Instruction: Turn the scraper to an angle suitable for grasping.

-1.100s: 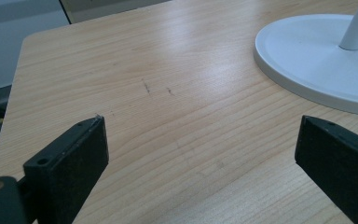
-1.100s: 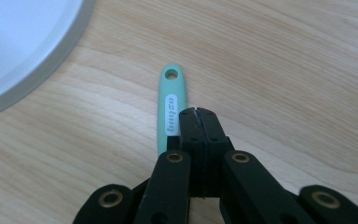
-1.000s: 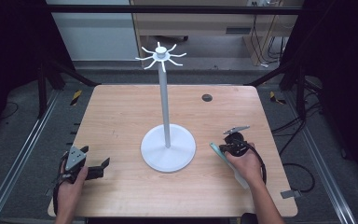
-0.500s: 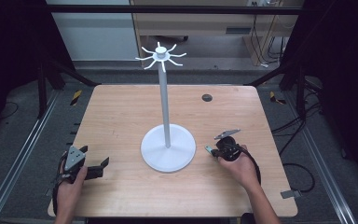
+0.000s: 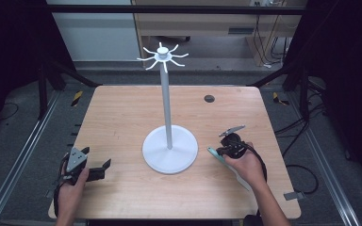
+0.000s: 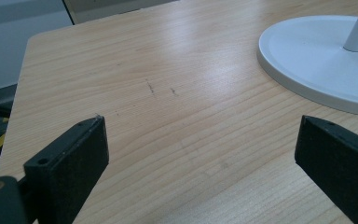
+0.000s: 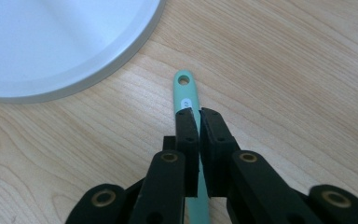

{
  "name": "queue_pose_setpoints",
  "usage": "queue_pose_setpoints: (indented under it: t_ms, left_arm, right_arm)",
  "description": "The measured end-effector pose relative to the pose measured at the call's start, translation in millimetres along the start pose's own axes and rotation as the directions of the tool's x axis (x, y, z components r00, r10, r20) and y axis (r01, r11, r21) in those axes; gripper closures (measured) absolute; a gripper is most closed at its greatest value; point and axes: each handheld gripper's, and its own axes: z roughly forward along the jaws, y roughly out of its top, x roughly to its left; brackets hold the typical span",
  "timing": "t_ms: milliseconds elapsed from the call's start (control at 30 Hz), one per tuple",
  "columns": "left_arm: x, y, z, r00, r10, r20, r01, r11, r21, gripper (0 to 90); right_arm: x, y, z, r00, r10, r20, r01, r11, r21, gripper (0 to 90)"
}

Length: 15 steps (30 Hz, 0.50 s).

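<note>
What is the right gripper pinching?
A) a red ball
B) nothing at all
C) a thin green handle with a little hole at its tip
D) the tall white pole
C: in the right gripper view the right gripper has its black jaws closed on the thin green handle, whose holed tip pokes out toward the white stand base.
</note>
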Motion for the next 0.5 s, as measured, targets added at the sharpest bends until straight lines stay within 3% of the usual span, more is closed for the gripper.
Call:
queue_pose_setpoints:
  t_ms: [233,500]
  left_arm:
    - [0.4,-0.1,-0.1,1.0000,-0.002,-0.001,0.002,1.0000,-0.002,2.4]
    - [0.6,-0.1,0.1,1.0000,-0.001,0.001,0.001,1.0000,-0.001,2.4]
  right_arm:
    - [1.6,11.2,2.1,0.9993,-0.036,-0.001,0.036,0.997,0.075,77.0]
    - [1.7,20.3,4.6,0.9975,-0.069,0.016,0.067,0.992,0.110,70.9]
